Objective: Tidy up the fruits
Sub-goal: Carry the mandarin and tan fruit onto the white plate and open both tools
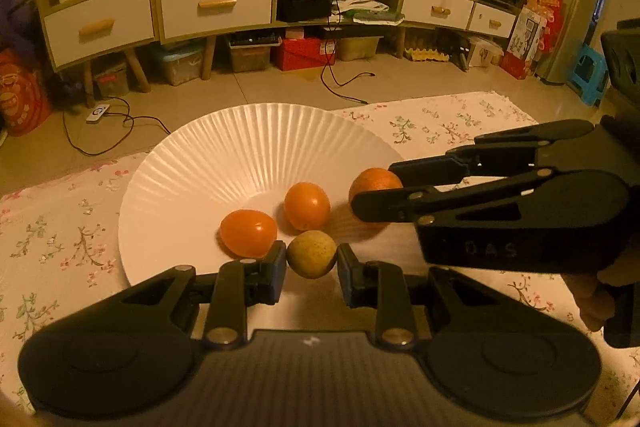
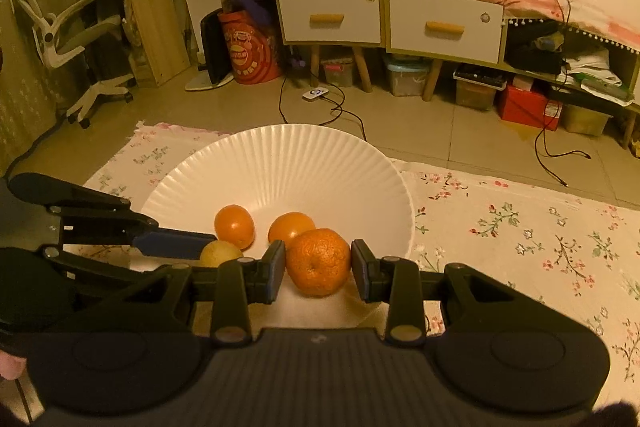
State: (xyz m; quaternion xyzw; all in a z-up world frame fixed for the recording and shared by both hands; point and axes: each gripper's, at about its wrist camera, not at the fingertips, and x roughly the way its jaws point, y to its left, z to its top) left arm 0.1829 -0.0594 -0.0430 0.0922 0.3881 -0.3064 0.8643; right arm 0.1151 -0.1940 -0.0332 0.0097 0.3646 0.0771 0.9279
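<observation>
Left wrist view: left claw (image 1: 312, 261) clenched on small yellow-green fruit (image 1: 311, 254), over near rim of white plate (image 1: 200, 163). Two orange fruits (image 1: 306, 205) lie in plate's hollow. Right claw (image 1: 374, 187) crowds in from right.

Right wrist view: right claw (image 2: 319, 265) grasping tangerine (image 2: 318, 261) above plate rim (image 2: 360, 163) (flowered cloth (image 2: 520, 227) beneath). Risk: claws close together, could knock; round fruit released at rim may roll off onto cloth.
</observation>
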